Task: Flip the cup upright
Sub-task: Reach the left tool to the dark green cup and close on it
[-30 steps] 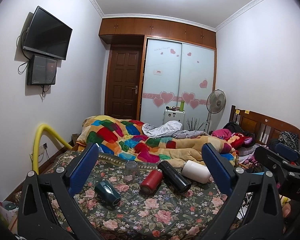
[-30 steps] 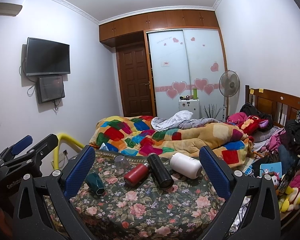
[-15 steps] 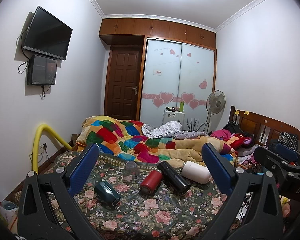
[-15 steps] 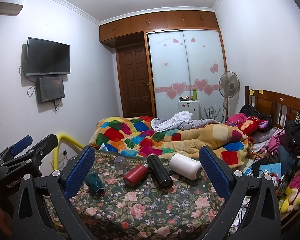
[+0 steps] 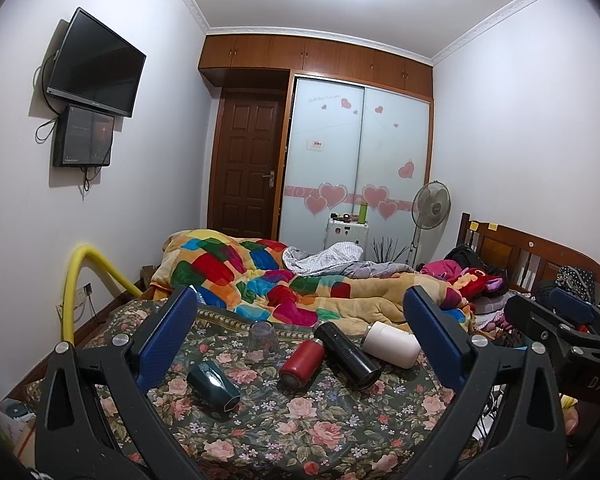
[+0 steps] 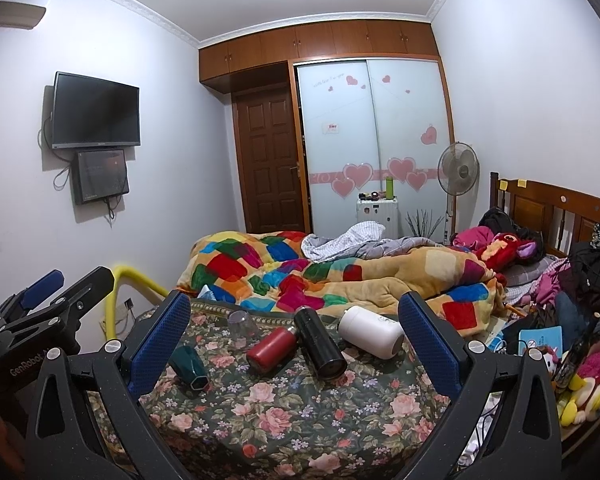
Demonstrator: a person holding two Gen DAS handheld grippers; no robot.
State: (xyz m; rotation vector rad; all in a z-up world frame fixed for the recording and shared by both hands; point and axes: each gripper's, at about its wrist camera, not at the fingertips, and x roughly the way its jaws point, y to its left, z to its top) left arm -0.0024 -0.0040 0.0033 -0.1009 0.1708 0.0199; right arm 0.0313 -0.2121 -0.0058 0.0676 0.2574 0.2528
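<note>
Lettering "GenRobot" marks the left gripper (image 6: pixel 40 292); clear cup (image 5: pixel 262 335) (upside down) sits beyond both grippers' wide, empty jaws.

Right gripper (image 6: pixel 294 344) held above the near edge of the floral cloth (image 6: pixel 284 408), blue pads (image 6: pixel 427 344) spread wide, nothing between them. Between the two fingers, five vessels on the cloth. Just beside the left finger, a dark green cup (image 6: pixel 188 367) on its side, hexagonal end facing the camera. Slightly beyond it, a clear glass cup (image 6: pixel 242 329) standing mouth down. Near the middle, a red bottle (image 6: pixel 271 350) and a black bottle (image 6: pixel 319 342), both lying, close together at their far ends. Towards the right finger, a white bottle (image 6: pixel 371 337), also lying. Behind all, a patchwork blanket (image 6: pixel 300 272). Outside the left finger, the left gripper (image 6: pixel 44 300), jaws apart.
</note>
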